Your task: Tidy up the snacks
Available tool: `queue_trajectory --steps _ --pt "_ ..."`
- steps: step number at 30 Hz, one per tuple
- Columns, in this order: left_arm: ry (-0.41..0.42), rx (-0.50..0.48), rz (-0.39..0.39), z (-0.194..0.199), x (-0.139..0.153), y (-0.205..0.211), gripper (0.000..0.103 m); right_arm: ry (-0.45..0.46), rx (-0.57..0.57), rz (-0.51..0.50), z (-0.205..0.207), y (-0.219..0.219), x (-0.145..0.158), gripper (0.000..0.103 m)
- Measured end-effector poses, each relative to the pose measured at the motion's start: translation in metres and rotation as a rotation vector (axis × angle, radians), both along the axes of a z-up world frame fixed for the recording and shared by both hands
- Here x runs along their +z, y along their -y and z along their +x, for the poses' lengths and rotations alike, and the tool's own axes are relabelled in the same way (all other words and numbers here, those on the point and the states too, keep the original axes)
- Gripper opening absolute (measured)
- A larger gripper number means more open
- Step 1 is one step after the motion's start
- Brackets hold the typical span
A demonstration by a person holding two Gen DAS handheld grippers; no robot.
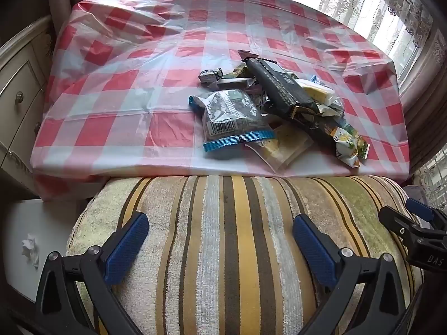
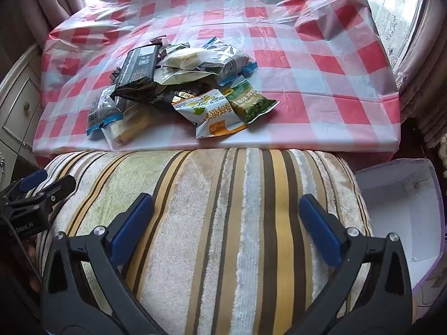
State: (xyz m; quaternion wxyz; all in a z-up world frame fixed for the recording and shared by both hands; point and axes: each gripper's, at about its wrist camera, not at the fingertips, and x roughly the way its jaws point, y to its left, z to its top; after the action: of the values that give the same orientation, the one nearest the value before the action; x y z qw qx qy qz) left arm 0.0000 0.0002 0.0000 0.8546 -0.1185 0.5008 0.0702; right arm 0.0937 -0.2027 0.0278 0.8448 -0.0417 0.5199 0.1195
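Observation:
A heap of snack packets (image 1: 268, 106) lies on the red and white checked tablecloth (image 1: 117, 83), near its front edge. On top is a long dark packet (image 1: 273, 83); a blue-edged clear bag (image 1: 234, 120) lies at the front left. In the right wrist view the same heap (image 2: 167, 83) shows a yellow packet (image 2: 215, 114) and a green one (image 2: 248, 103) at the front. My left gripper (image 1: 220, 223) and right gripper (image 2: 227, 206) both hover open over a striped cushion, short of the table, with nothing between the fingers.
A striped towel-covered cushion (image 1: 223, 237) fills the foreground below both grippers. An open white box (image 2: 402, 206) sits at the right of the cushion. A cream drawer cabinet (image 1: 19, 89) stands left of the table. Curtains and a window lie behind.

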Motion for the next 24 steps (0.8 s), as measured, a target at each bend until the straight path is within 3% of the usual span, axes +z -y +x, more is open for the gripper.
queue_trajectory --steps 9,13,24 --pt "0.027 0.006 0.056 -0.017 0.001 0.017 0.103 0.007 -0.001 0.017 0.001 0.0 0.001 0.103" --pt "-0.007 0.011 0.029 0.0 0.001 0.003 0.103 0.006 0.0 0.017 0.001 -0.001 0.001 0.103" --pt "-0.002 0.021 0.01 0.0 0.002 0.0 0.103 0.015 -0.002 0.028 0.0 0.002 0.001 0.103"
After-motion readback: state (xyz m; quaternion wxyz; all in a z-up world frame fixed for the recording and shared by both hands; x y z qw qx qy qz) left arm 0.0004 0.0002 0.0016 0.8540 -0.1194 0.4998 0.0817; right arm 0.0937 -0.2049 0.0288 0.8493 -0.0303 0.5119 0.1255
